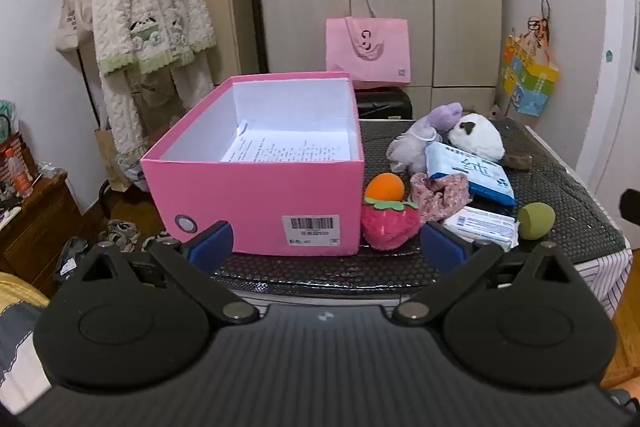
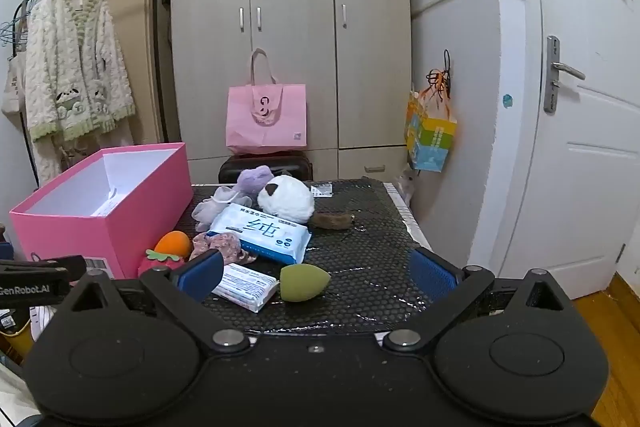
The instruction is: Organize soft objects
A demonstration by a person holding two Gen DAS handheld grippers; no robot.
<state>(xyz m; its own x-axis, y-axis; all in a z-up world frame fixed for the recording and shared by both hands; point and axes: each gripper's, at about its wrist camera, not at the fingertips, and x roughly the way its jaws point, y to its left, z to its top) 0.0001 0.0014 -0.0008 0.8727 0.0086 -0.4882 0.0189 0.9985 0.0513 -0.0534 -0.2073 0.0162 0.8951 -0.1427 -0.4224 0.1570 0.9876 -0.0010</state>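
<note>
An open pink box (image 1: 256,195) (image 2: 100,219) with white paper inside stands on the left of a black mesh tabletop (image 1: 560,211) (image 2: 372,227). Right of it lie a strawberry plush (image 1: 390,225), an orange sponge (image 1: 384,187) (image 2: 173,242), a green sponge (image 1: 536,221) (image 2: 304,282), a floral scrunchie (image 1: 442,193) (image 2: 224,243), two tissue packs (image 1: 468,171) (image 2: 262,233), a purple plush (image 1: 424,139) (image 2: 244,187) and a white plush (image 1: 478,137) (image 2: 286,202). My left gripper (image 1: 326,245) is open before the box. My right gripper (image 2: 316,273) is open around the green sponge without touching it.
A small brown furry item (image 2: 332,220) lies behind the tissue pack. A pink tote bag (image 2: 266,119) stands on a dark suitcase before the wardrobe (image 2: 292,27). A robe (image 1: 148,27) hangs on a rack at left. A white door (image 2: 580,107) is at right.
</note>
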